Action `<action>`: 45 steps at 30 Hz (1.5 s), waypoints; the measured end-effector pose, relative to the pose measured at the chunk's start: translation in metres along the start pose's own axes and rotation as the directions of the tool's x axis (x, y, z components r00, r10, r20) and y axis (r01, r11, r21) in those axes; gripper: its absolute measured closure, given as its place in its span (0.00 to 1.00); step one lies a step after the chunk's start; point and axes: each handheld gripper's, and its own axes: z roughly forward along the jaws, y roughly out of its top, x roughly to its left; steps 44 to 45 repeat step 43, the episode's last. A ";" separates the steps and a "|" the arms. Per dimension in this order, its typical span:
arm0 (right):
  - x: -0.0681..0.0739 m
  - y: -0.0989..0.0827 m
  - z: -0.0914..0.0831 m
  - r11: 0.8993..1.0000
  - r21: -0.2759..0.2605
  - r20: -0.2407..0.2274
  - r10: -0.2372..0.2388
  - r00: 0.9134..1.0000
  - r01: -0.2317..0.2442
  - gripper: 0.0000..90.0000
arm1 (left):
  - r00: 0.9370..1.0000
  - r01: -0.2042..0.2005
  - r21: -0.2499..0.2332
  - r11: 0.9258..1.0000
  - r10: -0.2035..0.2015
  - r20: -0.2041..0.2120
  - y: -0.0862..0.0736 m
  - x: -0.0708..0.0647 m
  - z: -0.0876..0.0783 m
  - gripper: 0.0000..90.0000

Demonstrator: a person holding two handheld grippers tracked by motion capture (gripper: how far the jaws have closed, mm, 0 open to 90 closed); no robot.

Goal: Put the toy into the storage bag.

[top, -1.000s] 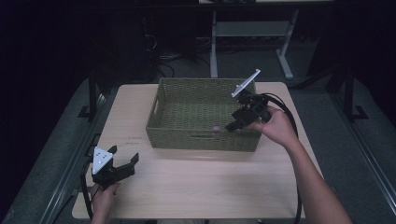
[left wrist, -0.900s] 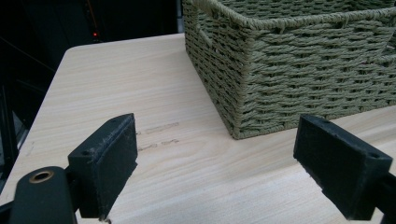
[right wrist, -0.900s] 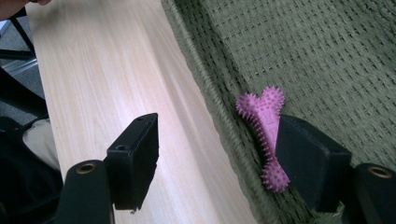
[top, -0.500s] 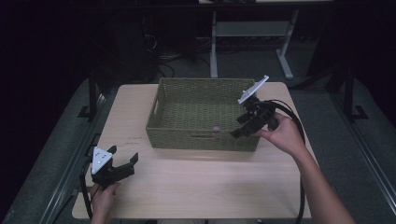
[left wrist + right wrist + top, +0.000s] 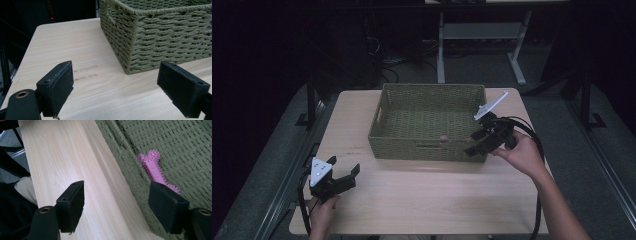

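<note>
One light wooden table (image 5: 422, 200) stands here. One woven green basket (image 5: 429, 95) sits on it toward the far edge. Inside the basket lies one pink spiky bone-shaped toy (image 5: 156, 171), against the near wall. Two black grippers are about: the left gripper (image 5: 343, 176) and the right gripper (image 5: 474, 142), one in each of two hands.

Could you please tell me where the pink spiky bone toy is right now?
The pink bone toy lies on the floor of the green woven basket, against its near wall. In the right gripper view it sits just beyond the open right gripper.
</note>
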 end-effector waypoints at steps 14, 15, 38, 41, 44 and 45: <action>0.012 -0.026 0.010 1.000 0.016 0.010 -0.006 1.000 0.005 0.32 | 1.000 -0.005 0.002 1.000 0.005 0.003 0.000 -0.001 0.000 0.14; 0.012 -0.026 0.010 1.000 0.016 0.010 -0.006 1.000 0.005 0.32 | 1.000 -0.005 0.000 1.000 0.005 0.005 0.000 -0.002 0.000 0.14; 0.013 -0.104 0.021 0.996 -0.044 0.041 0.080 0.996 -0.078 0.31 | 1.000 -0.016 0.002 1.000 0.016 0.006 0.000 -0.004 0.000 0.14; 0.013 -0.112 0.023 0.994 -0.053 0.031 0.098 0.995 -0.096 0.31 | 1.000 -0.014 0.001 1.000 0.014 0.007 0.000 -0.004 0.001 0.14; 0.016 -0.119 0.025 0.994 -0.061 0.047 0.098 0.994 -0.095 0.31 | 1.000 -0.018 0.003 1.000 0.018 0.005 0.000 -0.004 0.001 0.14; 0.016 -0.119 0.025 0.994 -0.061 0.047 0.098 0.994 -0.095 0.31 | 1.000 -0.018 0.003 1.000 0.018 0.005 0.000 -0.004 0.001 0.14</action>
